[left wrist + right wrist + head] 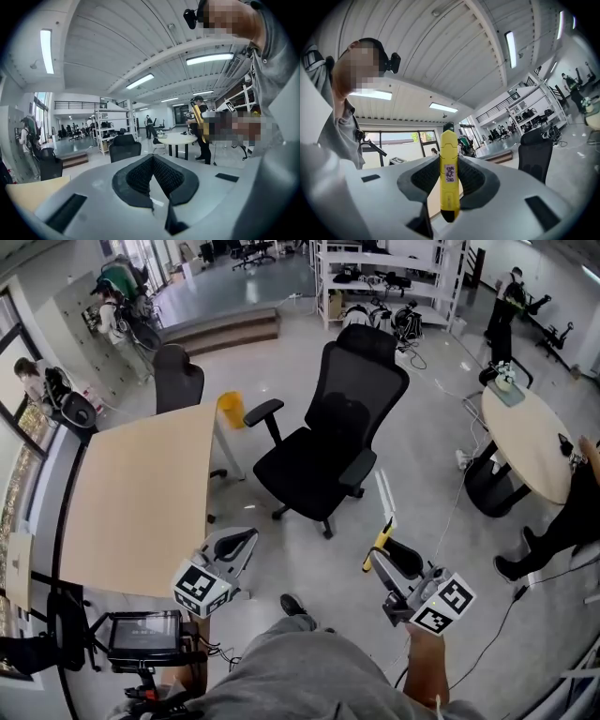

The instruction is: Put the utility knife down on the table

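1. Right gripper: fingers clamped on the utility knife. The yellow body stands upright between the pads, with one end past the fingertips and the other below them. Can't tell if the blade is out.
2. Left gripper: fingers together, nothing between them.
3. Head view: both grippers are held low, close to the person's body. The knife hangs over bare floor, not over the table.
4. Table: starts just beyond and left of the left fingers, well apart from the right fingers and off to their left. Its top looks bare.
5. Black office chair: straight ahead of the right fingers, between them and the table's far corner.
6. Step, as I judge it: carry phase, knife gripped, put-down not started.
7. Next move calls for swinging the right fingers left over the table's near edge and clear of the chair arm. Then tilt the knife flat, lower it until it touches the top, and only then part the fingers.
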